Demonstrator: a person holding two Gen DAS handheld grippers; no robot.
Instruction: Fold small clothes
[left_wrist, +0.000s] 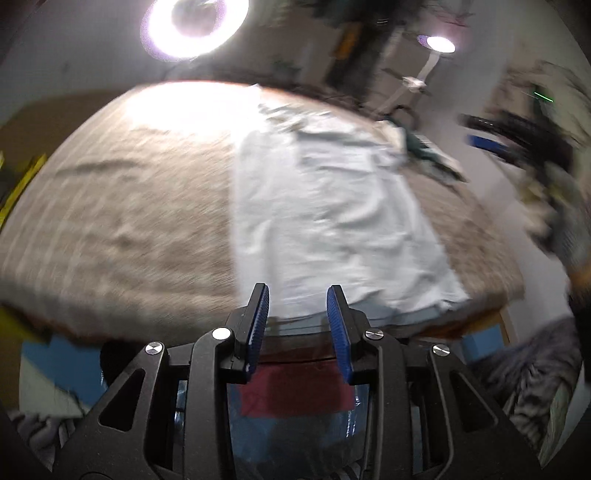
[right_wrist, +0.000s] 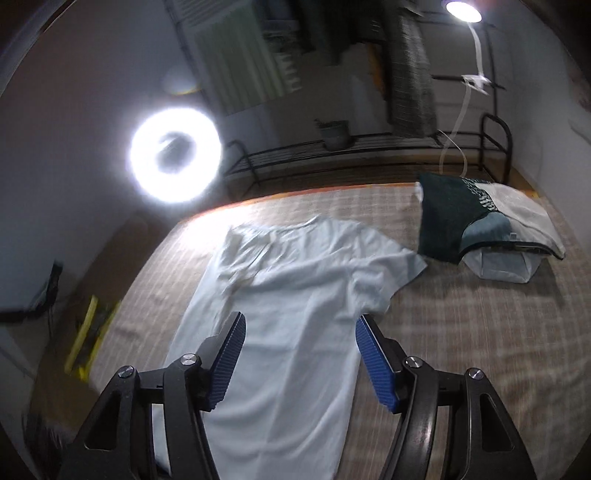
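Note:
A pale blue-white T-shirt (right_wrist: 295, 295) lies flat on the beige checked table cover (right_wrist: 461, 332), collar toward the far edge, its left sleeve folded in and the right sleeve spread out. It also shows in the left wrist view (left_wrist: 332, 221), blurred. My left gripper (left_wrist: 298, 295) is open and empty, at the shirt's near hem by the table edge. My right gripper (right_wrist: 298, 325) is open and empty, hovering over the shirt's lower half. The right gripper shows in the left wrist view at the far right (left_wrist: 491, 144), blurred.
A stack of folded clothes, dark green on top of white (right_wrist: 480, 229), sits at the table's far right. A ring light (right_wrist: 173, 155) and a lamp (right_wrist: 461, 11) glare. A metal rack (right_wrist: 351, 147) stands behind the table. A red and blue item (left_wrist: 295, 395) lies below the near edge.

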